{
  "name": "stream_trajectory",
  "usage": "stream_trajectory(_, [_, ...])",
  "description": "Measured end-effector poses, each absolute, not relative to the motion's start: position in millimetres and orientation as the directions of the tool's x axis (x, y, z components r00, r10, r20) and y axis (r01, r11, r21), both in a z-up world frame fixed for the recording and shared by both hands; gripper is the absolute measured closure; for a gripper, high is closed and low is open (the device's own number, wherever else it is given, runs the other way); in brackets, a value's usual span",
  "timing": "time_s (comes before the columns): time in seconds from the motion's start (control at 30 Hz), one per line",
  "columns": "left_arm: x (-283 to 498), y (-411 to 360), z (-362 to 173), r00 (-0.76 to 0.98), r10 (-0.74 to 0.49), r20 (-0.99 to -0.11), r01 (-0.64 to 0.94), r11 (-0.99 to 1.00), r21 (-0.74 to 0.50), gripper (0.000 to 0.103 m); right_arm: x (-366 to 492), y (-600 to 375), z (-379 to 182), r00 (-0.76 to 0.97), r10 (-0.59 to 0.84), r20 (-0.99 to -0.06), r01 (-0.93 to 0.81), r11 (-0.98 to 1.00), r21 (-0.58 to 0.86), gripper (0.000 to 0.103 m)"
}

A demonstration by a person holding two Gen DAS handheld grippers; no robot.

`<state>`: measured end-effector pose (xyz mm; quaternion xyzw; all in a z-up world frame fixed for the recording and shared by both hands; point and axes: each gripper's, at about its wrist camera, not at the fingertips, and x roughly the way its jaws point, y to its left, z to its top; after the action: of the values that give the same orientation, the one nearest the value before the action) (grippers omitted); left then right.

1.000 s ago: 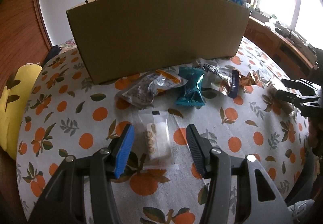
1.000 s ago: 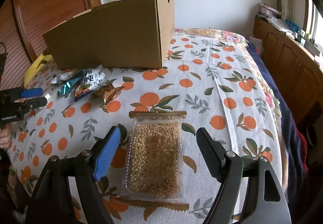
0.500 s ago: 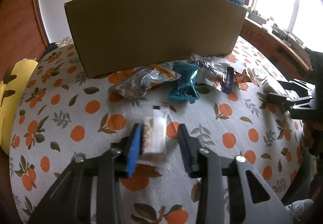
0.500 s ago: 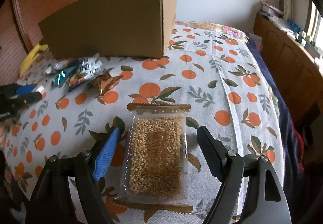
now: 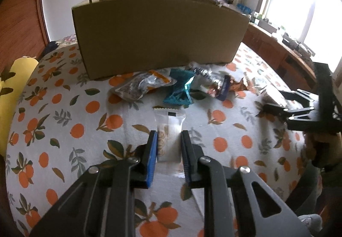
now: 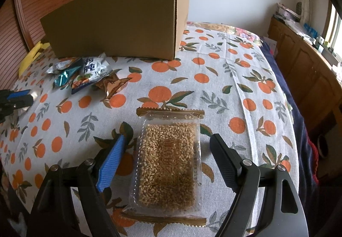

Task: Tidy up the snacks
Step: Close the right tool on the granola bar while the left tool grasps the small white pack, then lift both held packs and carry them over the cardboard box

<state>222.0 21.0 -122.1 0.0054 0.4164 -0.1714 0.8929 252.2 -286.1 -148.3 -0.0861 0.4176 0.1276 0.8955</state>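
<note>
My left gripper is shut on a clear biscuit packet and holds it just above the orange-print tablecloth. A pile of snack packets lies beyond it, in front of a large cardboard box. My right gripper is open, its jaws on either side of a sesame brittle pack that lies flat on the cloth. The box and the snack pile also show in the right wrist view, far left.
A yellow cushion lies at the left table edge. A wooden cabinet stands along the right wall past the table edge. The right gripper shows in the left wrist view; the left gripper shows in the right wrist view.
My left gripper has closed on the biscuit packet and lifted it slightly. My right gripper stayed open and moved a little closer over the brittle pack.
</note>
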Motion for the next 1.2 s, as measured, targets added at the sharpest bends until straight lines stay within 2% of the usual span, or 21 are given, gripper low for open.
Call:
stream_trajectory(0.63, [178.7,14.4,-75.7,0.661,-0.313,-0.682,0.336,0.936,-0.103,0.083,251.9,-284.4,-148.9,0.617,0.158,-0.771,-0.308,0.950,-0.051,0.022])
stream_trajectory(0.83, [164.2,10.1,-68.8,0.667,-0.320,-0.672,0.346,0.933,-0.101,0.083,250.8,-280.8,-148.8,0.616,0.152,-0.773,-0.312,0.948,-0.063,0.026])
stream_trajectory(0.93, [156.5,7.6,-64.5,0.669,-0.320,-0.671,0.356,0.930,-0.089,0.083,249.4,-281.1,-147.7,0.608,0.160,-0.778,-0.316,0.947,-0.052,0.033])
stream_trajectory(0.97, [154.8,7.0,-63.2,0.669,-0.319,-0.671,0.359,0.929,-0.084,0.083,248.2,-281.3,-146.7,0.604,0.161,-0.780,-0.318,0.947,-0.050,0.042])
stream_trajectory(1.0, [152.7,6.6,-61.8,0.669,-0.320,-0.670,0.363,0.928,-0.081,0.083,246.8,-281.8,-145.2,0.598,0.161,-0.785,-0.316,0.948,-0.047,0.054])
stream_trajectory(1.2, [145.4,6.9,-56.0,0.681,-0.327,-0.656,0.364,0.928,-0.084,0.083,237.4,-289.4,-137.6,0.577,0.192,-0.794,-0.316,0.949,0.000,0.057])
